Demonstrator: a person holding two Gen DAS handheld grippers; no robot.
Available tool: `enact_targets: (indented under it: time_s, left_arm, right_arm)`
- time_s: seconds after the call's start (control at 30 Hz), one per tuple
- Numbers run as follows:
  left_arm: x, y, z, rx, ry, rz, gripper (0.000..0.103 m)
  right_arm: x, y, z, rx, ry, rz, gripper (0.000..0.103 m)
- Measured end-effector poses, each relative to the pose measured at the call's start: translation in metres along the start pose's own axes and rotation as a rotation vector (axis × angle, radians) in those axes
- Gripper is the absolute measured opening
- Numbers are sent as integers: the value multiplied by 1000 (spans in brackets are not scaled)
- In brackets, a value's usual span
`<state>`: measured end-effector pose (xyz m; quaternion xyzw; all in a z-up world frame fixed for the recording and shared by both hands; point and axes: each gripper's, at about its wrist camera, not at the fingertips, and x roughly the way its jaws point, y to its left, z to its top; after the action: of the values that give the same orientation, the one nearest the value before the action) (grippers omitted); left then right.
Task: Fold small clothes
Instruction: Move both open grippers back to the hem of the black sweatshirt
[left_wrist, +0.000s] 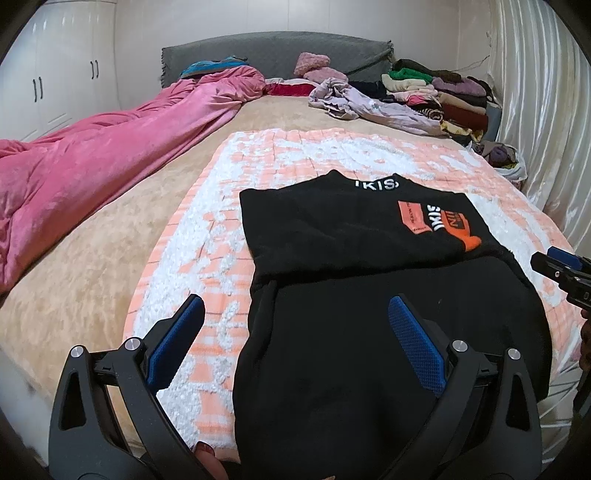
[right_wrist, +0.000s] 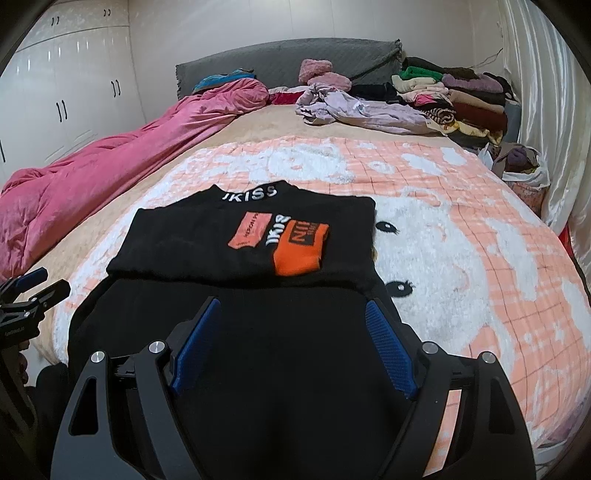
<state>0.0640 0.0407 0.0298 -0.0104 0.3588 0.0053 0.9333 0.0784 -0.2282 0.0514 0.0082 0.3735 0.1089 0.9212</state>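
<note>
Left wrist view shows the black top (left_wrist: 369, 258) spread flat on the peach-and-white blanket (left_wrist: 207, 236), likely to ease folding; its far part seems already doubled over, print upward. Its near hem lies just below both tools. The left gripper (left_wrist: 295, 339) hovers spread at the near-left edge; the right gripper (right_wrist: 291, 343), also spread, holds nothing.

The black garment (right_wrist: 240, 332) I worked over looked like matt, soft knit cloth with flat printed patches. Under it lay a tufted, fuzzy peach-and-white blanket (right_wrist: 461, 258). The pink quilt (left_wrist: 74, 173) at left had a velvety sheen. My left gripper (left_wrist: 295, 332) showed matt black plastic, shiny metal bolts and rough-textured blue pads (left_wrist: 417, 347). The wardrobe (right_wrist: 55, 74) looked glossy white.
</note>
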Motion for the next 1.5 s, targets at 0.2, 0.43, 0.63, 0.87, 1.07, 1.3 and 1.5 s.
enact_targets:
  time_s: [0.2,0.43,0.63,0.87,1.07,1.3,1.5]
  left_arm:
    - [-1,-3,-7,10,13,12,93]
    - [0,-4,-18,13,35,21,93]
    - [3,3,-30,3,66,34,93]
    - [3,7,-42,2,95,46,93]
    - [6,12,-53,-3,127,49,93]
    - [2,35,-68,-46,170,29,93]
    - [0,51,-85,-75,215,15,93]
  right_arm:
    - [-3,-12,-14,15,21,-3,79]
    - [-8,-27,-31,27,47,-15,79]
    - [-12,-37,-43,35,65,-21,79]
    - [-10,-42,-59,37,106,-19,79]
    - [-7,-41,-72,34,136,-7,79]
    - [-7,-43,-84,31,160,-2,79]
    - [-7,-51,-93,37,182,-17,79]
